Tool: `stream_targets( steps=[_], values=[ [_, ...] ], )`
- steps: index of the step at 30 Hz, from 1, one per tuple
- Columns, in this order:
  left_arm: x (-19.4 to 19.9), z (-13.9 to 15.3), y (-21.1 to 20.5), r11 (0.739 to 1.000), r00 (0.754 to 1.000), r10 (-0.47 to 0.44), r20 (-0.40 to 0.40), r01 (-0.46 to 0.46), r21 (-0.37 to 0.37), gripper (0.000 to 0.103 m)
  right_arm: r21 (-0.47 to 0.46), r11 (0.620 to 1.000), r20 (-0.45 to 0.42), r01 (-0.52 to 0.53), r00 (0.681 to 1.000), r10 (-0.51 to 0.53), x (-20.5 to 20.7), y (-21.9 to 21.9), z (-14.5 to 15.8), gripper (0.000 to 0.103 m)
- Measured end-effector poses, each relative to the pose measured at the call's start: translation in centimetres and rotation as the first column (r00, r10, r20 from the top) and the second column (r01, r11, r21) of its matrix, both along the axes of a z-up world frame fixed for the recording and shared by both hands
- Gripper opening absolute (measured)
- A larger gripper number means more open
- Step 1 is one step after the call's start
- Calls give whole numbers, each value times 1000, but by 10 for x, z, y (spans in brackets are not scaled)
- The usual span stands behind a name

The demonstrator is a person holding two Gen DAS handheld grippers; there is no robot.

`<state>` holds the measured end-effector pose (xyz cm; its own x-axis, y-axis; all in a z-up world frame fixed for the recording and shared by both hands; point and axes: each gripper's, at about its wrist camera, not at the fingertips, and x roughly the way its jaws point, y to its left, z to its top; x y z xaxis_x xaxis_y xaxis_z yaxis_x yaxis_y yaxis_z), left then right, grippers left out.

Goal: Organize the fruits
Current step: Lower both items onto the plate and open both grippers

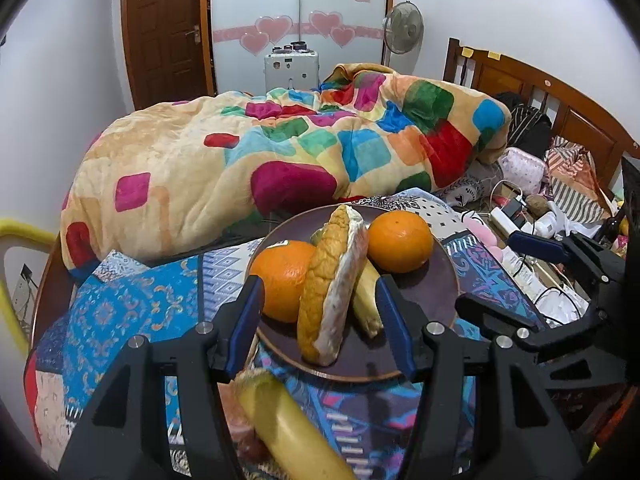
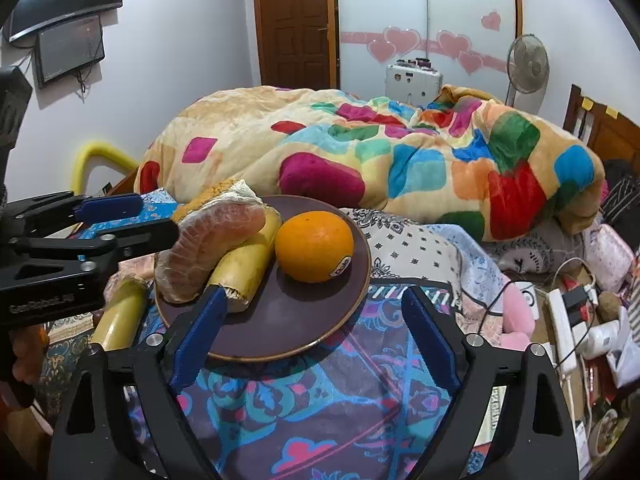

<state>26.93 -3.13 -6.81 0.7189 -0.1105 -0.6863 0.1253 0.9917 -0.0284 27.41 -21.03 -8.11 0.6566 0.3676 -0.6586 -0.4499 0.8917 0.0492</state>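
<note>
A dark brown plate (image 1: 424, 292) lies on the patterned bedspread. On it are two oranges (image 1: 400, 240) (image 1: 282, 280), a pomelo wedge (image 1: 332, 284) and a banana piece (image 1: 366, 300). My left gripper (image 1: 320, 320) is open over the plate's near edge, its fingers either side of the wedge. A second banana piece (image 1: 288, 428) lies on the bedspread below it. In the right wrist view the plate (image 2: 296, 320) holds an orange (image 2: 314, 246), the wedge (image 2: 208, 252) and a banana piece (image 2: 248, 264). My right gripper (image 2: 320, 340) is open and empty at the plate's near rim. The left gripper (image 2: 132, 220) enters from the left.
A colourful blanket (image 1: 280, 152) is heaped on the bed behind the plate. Cables, a power strip (image 2: 564, 320) and clutter lie to the right. A wooden headboard (image 1: 560, 100) stands far right. A yellow padded rail (image 1: 20, 232) is at the left.
</note>
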Motion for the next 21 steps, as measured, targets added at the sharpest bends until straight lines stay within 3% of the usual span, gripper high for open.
stream_targets(
  steps=[4, 13, 21],
  values=[
    [-15, 7, 7, 1000, 1000, 15, 8, -15, -1, 57, 22, 1000, 27, 0, 1000, 0, -13, -2, 10, 103],
    [-54, 14, 30, 998, 998, 60, 3, -60, -3, 57, 0, 1000, 54, -19, 998, 19, -46, 10, 31, 103],
    [-87, 6, 61, 993, 992, 118, -33, -118, 10, 58, -20, 997, 13, -74, 997, 74, -74, 34, 23, 103]
  ],
)
